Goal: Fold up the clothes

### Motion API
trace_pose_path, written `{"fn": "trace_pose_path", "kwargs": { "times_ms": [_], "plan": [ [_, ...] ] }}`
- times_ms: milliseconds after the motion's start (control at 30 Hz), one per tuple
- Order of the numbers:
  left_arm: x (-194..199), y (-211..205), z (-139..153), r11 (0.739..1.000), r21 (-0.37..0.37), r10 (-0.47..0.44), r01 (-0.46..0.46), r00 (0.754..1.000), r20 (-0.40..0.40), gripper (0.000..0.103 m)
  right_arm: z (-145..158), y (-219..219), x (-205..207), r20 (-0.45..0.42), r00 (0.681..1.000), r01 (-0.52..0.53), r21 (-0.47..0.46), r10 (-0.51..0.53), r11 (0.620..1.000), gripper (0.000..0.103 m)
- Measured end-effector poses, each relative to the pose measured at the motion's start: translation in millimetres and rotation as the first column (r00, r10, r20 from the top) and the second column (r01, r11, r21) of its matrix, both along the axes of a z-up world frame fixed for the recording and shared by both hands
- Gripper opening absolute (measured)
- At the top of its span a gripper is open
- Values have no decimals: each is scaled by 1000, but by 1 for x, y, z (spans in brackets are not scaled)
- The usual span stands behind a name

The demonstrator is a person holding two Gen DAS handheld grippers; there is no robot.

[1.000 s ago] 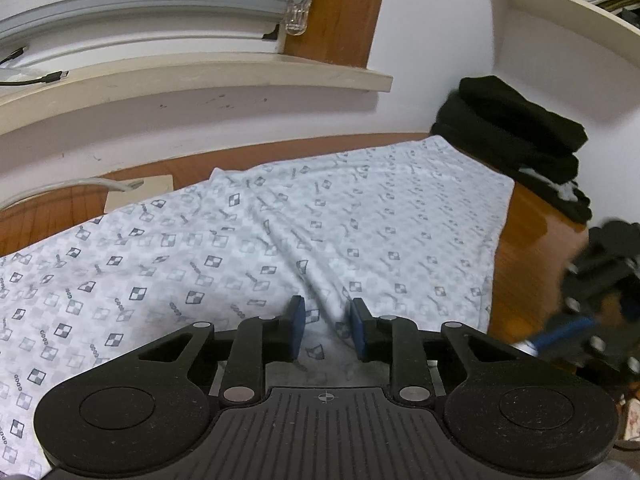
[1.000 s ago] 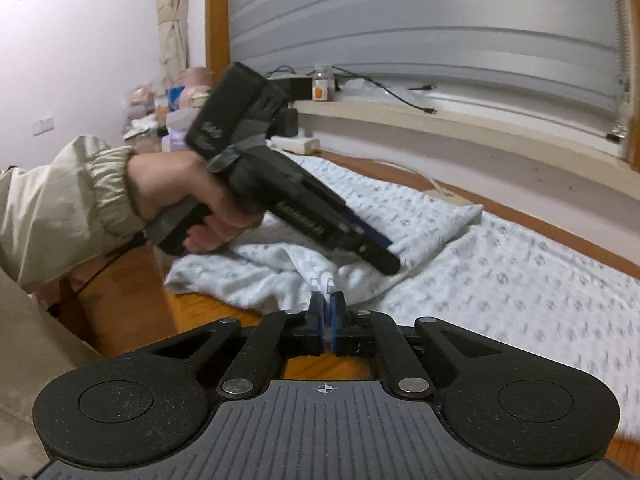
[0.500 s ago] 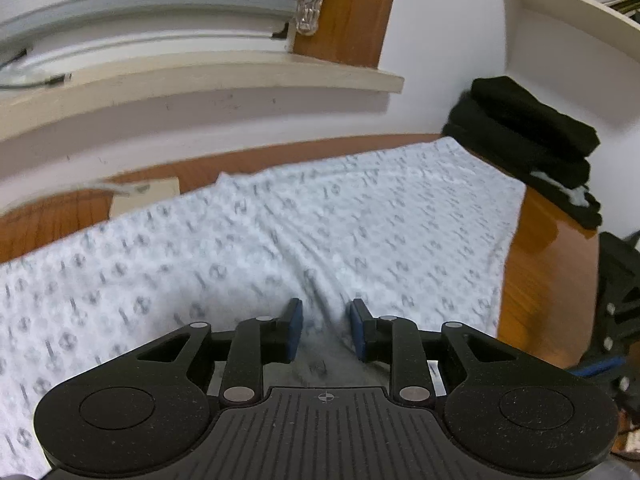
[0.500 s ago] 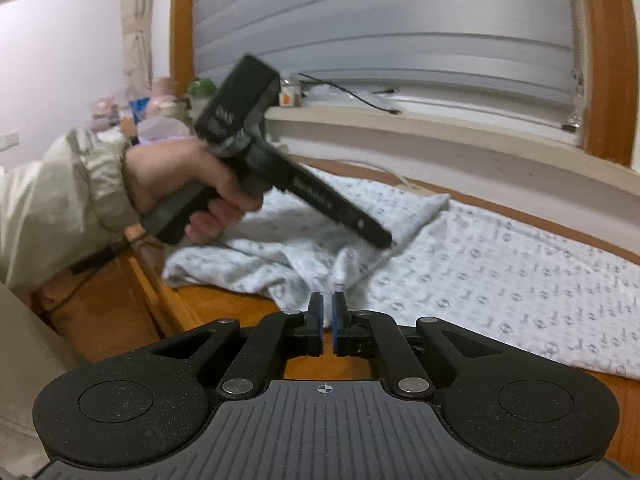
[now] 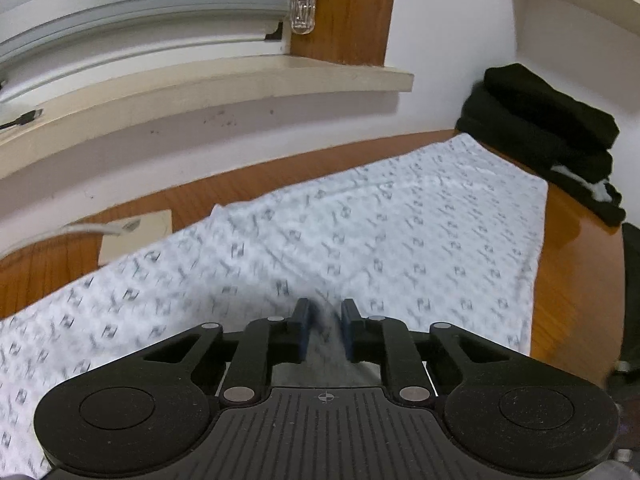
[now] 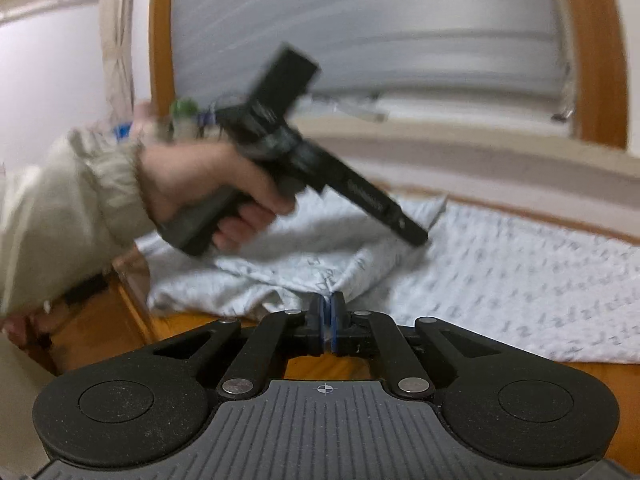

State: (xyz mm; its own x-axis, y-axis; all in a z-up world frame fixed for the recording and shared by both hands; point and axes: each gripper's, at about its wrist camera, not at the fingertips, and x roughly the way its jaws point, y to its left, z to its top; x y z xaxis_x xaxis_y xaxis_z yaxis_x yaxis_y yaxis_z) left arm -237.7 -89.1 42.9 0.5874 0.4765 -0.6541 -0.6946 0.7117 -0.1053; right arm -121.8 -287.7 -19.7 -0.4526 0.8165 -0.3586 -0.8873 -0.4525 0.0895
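Patterned garment [image 5: 400,232] pinched in closing left claw [image 5: 325,330]; right claw [image 6: 328,322] clamped on its edge.

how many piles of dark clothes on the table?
1. The black clothes pile sits at the table's far right corner against the wall, just past the patterned garment's edge. More may lie out of view.

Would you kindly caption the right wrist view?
Right gripper shut on patterned garment; left gripper presses its fold.
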Motion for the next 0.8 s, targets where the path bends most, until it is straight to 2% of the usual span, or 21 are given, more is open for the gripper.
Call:
{"fn": "trace_pose_path", "kwargs": {
  "times_ms": [100, 167, 233, 300, 433, 533, 667, 800],
  "plan": [
    [4, 7, 2, 1000, 13, 27, -28, 999, 16, 20, -4, -10, 2, -24, 1000, 13, -39, -14, 999, 4],
    [0, 9, 4, 998, 38, 52, -53, 998, 30, 30, -12, -13, 0, 19, 999, 28, -60, -27, 998, 5],
    [-10, 11, 4, 995, 63, 77, -79, 997, 28, 51, -16, -13, 4, 17, 999, 45, -79, -44, 996, 6],
    [-19, 13, 3, 993, 78, 92, -94, 995, 24, 57, -13, -15, 14, -5, 998, 66, -74, -67, 995, 6],
    [-37, 18, 2, 991, 83, 105, -107, 994, 24, 57, -1, -5, 25, -37, 993, 106, -54, -108, 993, 14],
    [-45, 19, 0, 990, 91, 106, -107, 994, 15, 55, 6, 14, 21, -41, 996, 84, -33, -85, 996, 18],
    [-47, 22, -7, 991, 91, 101, -99, 995, -15, 55, 6, 37, -2, 5, 1000, 28, -53, -28, 998, 18],
    [-40, 27, -16, 992, 99, 84, -78, 995, -49, 61, -4, 41, -14, 64, 998, -5, -105, 12, 994, 18]
  ]
}}
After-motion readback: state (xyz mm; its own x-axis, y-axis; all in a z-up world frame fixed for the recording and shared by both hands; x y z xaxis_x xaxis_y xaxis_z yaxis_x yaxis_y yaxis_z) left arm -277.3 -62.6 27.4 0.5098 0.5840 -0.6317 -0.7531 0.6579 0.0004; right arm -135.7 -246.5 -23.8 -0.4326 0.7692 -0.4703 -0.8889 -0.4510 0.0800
